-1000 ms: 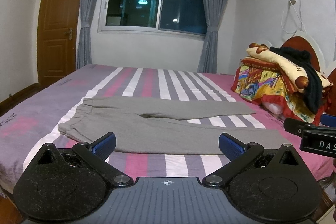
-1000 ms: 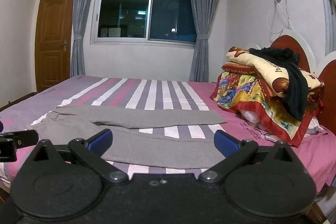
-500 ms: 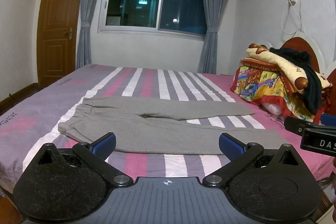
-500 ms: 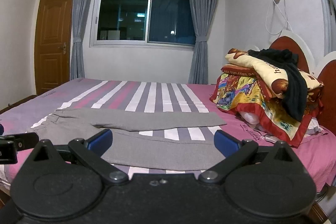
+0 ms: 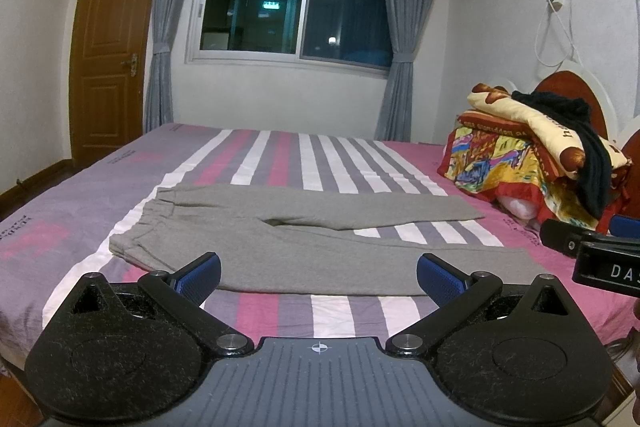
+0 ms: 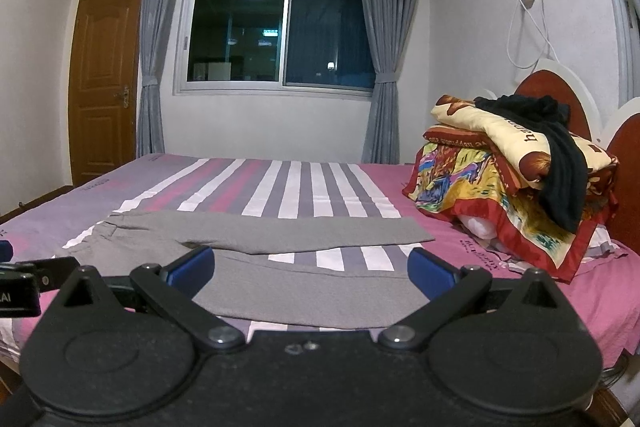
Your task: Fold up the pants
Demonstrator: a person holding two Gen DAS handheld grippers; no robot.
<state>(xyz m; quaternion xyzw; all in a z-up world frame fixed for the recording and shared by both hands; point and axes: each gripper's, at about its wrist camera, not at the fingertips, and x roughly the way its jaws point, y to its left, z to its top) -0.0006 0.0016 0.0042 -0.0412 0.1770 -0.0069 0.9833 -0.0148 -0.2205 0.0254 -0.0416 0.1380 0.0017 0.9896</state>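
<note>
Grey pants (image 5: 280,231) lie flat on the striped bed (image 5: 288,159), waistband to the left and both legs spread apart toward the right; they also show in the right wrist view (image 6: 280,259). My left gripper (image 5: 318,277) is open and empty, held above the bed's near edge in front of the near leg. My right gripper (image 6: 310,269) is open and empty, further right along the same edge. The right gripper's tip shows at the right edge of the left wrist view (image 5: 592,247).
A pile of colourful folded quilts (image 5: 520,163) with a black garment (image 5: 588,155) on top sits at the headboard (image 6: 560,99) on the right. A window (image 5: 296,11) with grey curtains and a wooden door (image 5: 108,55) are behind the bed.
Both grippers have drifted slightly; the right wrist view has tilted up a little. The pants have not moved and both grippers stay open.
</note>
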